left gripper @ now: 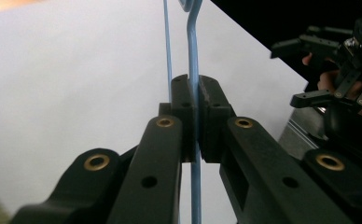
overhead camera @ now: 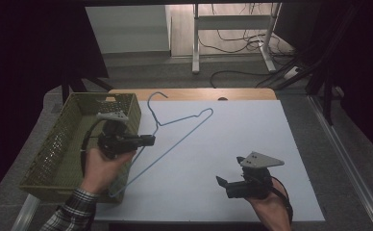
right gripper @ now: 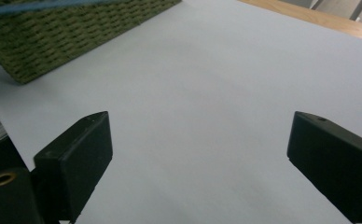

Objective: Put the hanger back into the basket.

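High view: left tool (overhead camera: 151, 140) clamps the blue wire hanger (overhead camera: 182, 126); its hook runs to 12 o'clock, its long bar down to 7 o'clock beside the green basket (overhead camera: 55, 159). Right tool (overhead camera: 220, 183) sits at 4 o'clock, well apart on the white bench (overhead camera: 252, 139).

Left gripper view: pads pinch the wire; hanger cropped top and bottom.

Right gripper view: jaws wide, nothing between; basket cut off.

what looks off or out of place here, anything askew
Only the blue wire hanger is askew: it hangs tilted, clamped on one wire by the left gripper, its lower corner by the green basket. The right gripper hovers open over the white sheet. Nothing looks spilled or damaged.
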Action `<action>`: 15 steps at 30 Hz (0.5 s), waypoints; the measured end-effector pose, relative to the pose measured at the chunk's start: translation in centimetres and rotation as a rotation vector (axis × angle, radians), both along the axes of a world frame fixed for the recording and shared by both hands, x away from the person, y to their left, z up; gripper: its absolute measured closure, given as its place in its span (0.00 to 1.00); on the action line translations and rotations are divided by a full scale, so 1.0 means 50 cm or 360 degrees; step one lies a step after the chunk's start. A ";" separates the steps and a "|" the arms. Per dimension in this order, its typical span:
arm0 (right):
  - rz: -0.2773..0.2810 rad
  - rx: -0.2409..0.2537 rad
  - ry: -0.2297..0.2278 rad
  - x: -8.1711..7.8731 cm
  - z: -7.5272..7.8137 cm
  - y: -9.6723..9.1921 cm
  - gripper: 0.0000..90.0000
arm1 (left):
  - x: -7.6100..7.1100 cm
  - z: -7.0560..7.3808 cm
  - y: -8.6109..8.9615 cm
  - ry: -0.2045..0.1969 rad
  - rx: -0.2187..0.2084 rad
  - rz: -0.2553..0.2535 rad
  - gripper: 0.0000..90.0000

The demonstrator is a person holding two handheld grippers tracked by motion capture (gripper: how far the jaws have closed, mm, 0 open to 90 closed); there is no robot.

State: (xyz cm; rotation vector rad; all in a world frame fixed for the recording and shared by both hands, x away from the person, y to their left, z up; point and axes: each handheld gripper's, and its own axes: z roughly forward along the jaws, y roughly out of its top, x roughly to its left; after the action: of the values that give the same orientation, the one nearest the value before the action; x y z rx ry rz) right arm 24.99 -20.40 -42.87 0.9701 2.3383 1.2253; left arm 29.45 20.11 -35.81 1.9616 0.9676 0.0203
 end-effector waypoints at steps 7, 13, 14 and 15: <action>-0.0064 -0.0003 0.0020 0.002 -0.010 -0.043 0.01 | -0.001 0.030 0.065 -0.0049 0.0011 0.0108 0.97; -0.0138 0.0009 0.0038 -0.002 -0.019 -0.082 0.01 | -0.004 0.047 0.136 -0.0079 0.0007 0.0240 0.97; -0.0149 0.0006 0.0044 -0.003 -0.022 -0.088 0.01 | -0.004 0.048 0.148 -0.0085 0.0005 0.0264 0.97; -0.0166 0.0009 0.0055 -0.005 -0.030 -0.098 0.01 | -0.003 0.048 0.171 -0.0091 -0.0001 0.0308 0.97</action>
State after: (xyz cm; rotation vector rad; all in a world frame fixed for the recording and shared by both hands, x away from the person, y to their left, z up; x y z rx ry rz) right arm 24.75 -25.31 -44.38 1.1086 2.2799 1.1845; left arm 29.30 28.67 -33.40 1.8504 1.1157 0.1842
